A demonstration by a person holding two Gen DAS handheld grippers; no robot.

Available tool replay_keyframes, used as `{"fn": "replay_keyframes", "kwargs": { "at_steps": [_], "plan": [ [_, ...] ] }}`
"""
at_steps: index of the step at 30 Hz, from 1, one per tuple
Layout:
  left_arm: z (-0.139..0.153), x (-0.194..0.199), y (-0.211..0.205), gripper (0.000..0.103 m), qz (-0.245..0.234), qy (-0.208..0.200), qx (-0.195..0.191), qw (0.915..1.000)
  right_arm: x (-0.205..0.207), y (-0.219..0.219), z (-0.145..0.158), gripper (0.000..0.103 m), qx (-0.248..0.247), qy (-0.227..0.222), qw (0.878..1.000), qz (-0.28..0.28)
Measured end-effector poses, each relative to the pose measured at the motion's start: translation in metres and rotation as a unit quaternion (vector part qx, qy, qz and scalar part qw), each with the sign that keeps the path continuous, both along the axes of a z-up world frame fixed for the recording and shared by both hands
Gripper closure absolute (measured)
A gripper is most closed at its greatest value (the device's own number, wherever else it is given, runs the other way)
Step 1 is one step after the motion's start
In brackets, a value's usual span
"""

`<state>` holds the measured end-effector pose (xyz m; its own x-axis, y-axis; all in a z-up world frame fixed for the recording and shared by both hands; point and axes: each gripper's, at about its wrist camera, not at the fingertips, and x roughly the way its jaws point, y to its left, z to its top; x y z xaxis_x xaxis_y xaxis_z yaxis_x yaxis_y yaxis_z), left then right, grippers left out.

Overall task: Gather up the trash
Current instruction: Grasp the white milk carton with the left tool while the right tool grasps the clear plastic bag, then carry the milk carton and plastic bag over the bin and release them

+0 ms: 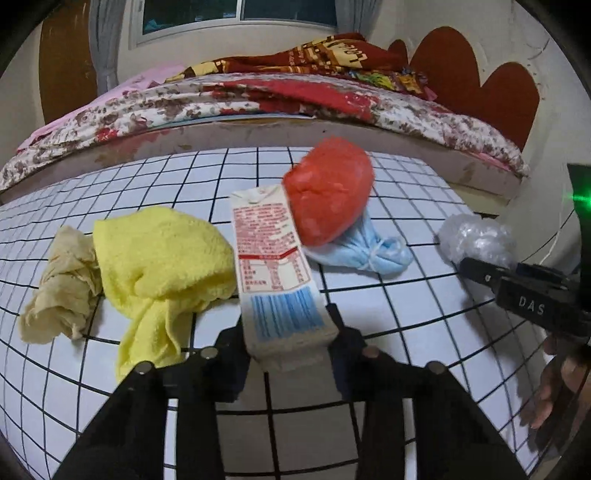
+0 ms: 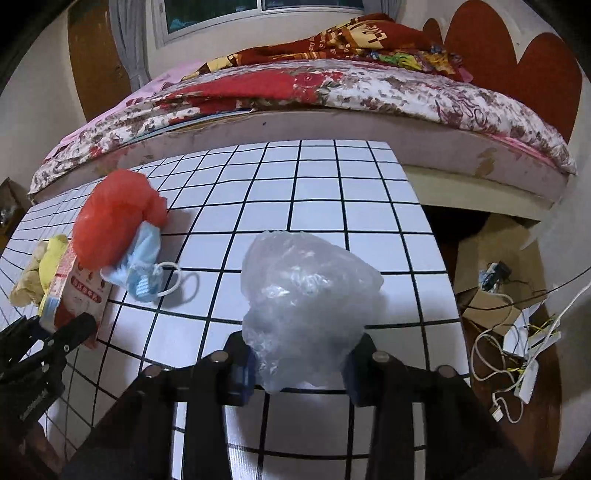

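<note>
Trash on table [image 1: 406,306]: one carton [image 1: 275,266], two cloths, three bags.

Both views are lit by dim, cool indoor light, while the window [image 1: 236,11] at the upper centre of the frame is seen dark. Soft shadows are cast toward the lower right of objects on the counter [image 2: 321,192], as below the mask loop at centre left of the right wrist view. A mild sheen is seen on the counter's lower centre there. A green lens flare [image 1: 581,199] is seen at the right edge of the left wrist view. Strong fisheye bending is shown in the grid lines, and the corners are vignetted black. The red bag [image 1: 328,192] is slightly motion-blurred, and compression softness is noted throughout.
</note>
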<state>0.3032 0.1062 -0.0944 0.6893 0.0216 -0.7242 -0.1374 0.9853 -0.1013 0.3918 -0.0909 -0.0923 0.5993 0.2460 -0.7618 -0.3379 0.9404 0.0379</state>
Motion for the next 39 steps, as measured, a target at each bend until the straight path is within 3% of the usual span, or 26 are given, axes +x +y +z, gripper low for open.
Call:
{"fn": "replay_keyframes", "kwargs": {
  "at_steps": [11, 19, 33, 39],
  "plan": [
    [0.018, -0.04, -0.01, 0.068, -0.017, -0.025, 0.031, 0.999, -0.059, -0.019, 0.028, 0.067, 0.025, -0.033, 0.999, 0.005],
    [0.044, -0.081, -0.03, 0.068, -0.052, -0.049, 0.039, 0.9967, -0.127, -0.058, 0.065, 0.067, 0.054, -0.071, 0.996, -0.004],
    [0.069, -0.159, -0.12, 0.068, -0.149, -0.089, 0.017, 0.9846, -0.257, -0.174, 0.098, 0.067, 0.056, -0.12, 0.989, -0.063],
    [0.067, -0.18, -0.18, 0.068, -0.212, -0.09, 0.017, 0.973, -0.3, -0.232, 0.093, 0.067, 0.063, -0.13, 0.983, -0.113]
  ]
}}
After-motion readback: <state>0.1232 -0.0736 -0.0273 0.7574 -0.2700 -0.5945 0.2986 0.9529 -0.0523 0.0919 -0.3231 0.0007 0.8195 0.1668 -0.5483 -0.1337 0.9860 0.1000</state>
